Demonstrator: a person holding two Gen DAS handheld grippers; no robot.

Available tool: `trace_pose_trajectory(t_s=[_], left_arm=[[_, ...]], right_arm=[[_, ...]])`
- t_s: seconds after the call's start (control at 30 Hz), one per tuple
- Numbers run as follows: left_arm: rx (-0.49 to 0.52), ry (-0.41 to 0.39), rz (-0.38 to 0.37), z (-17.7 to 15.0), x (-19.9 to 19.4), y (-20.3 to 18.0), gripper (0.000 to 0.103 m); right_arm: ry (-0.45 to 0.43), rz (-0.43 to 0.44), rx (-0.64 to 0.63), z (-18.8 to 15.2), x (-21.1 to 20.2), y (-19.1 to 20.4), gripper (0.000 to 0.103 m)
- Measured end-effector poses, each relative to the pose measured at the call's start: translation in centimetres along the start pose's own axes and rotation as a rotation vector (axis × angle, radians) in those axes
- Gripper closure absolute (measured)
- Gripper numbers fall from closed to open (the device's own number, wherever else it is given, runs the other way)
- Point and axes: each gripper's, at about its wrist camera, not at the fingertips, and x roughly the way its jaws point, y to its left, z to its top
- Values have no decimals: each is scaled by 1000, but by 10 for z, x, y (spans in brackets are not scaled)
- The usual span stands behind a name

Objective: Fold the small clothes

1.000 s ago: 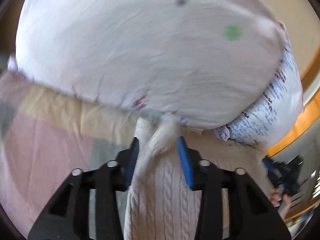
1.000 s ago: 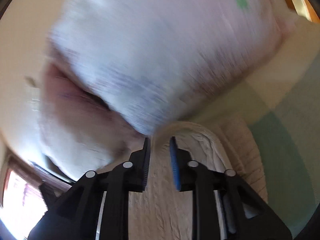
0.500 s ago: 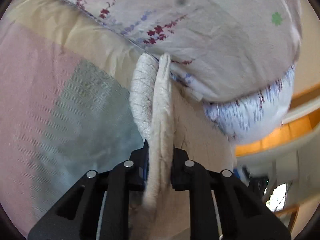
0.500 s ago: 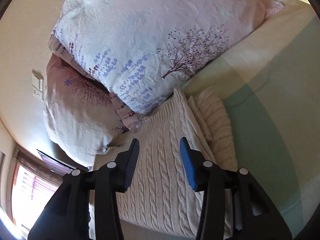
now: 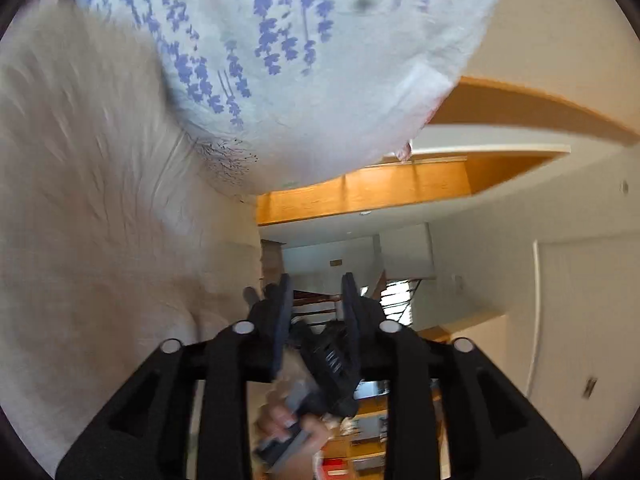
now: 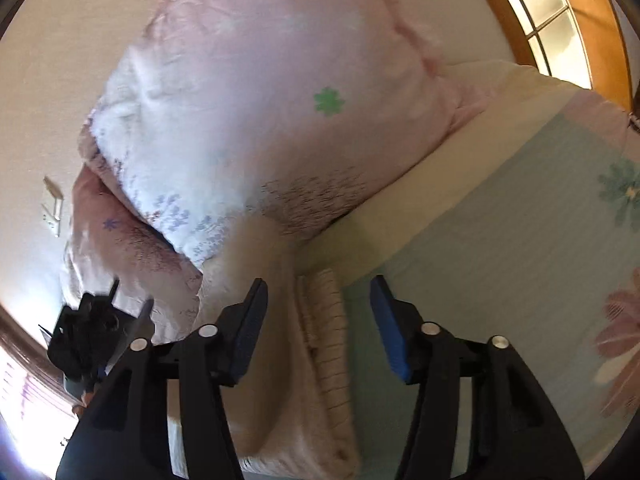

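A cream cable-knit sweater (image 6: pixel 296 360) lies folded on the bed, its ribbed edge (image 6: pixel 326 312) between the fingers of my right gripper (image 6: pixel 318 300), which is open and empty just above it. In the left wrist view the same cream knit (image 5: pixel 100 240) fills the left side, blurred. My left gripper (image 5: pixel 314 300) is open and empty, off the sweater's right edge, pointing out at the room. The other gripper and the hand holding it show between its fingers (image 5: pixel 320 364).
Floral pillows (image 6: pixel 256 120) lean against the wall right behind the sweater; one also shows in the left wrist view (image 5: pixel 304 64). The bedspread (image 6: pixel 500 248) with green and pink patches stretches to the right. A wooden bed frame (image 5: pixel 400 188) and a window (image 6: pixel 556 20) lie beyond.
My left gripper has let go of the sweater's folded edge, opened and swung right toward the room. My right gripper has opened wider and shifted right over the ribbed edge.
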Motion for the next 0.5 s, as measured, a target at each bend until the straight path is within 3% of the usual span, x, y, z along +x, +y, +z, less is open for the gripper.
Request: trace_pose_trajectory(t_s=[0.03,0.1,0.13,0.2,0.3,0.37,0.5], left_arm=[[79,-37,77,-4,-18,-7,51],[200,-122,222,-9,-48,-17,36],[249,-159,332,-10,-65,-19,35],[266,-162,477,-13,-82,-13,34],[239,-117,612,-11,-82,5,31],[223,-83,657,-12,-83,19,29],[224,-19,738,-11,-49,38,25]], right_arm=[[9,16,-10,3,-3,-2,40],[49,42,-16,7,0,-2,38],[84,56,-15,9,5,-3,38],[145,46,-31,12,21,2,39],[212,-22,-45,14,47,10,39],[265,-65,-18,14,64,8,39],[347,-100,7,7,76,0,37]])
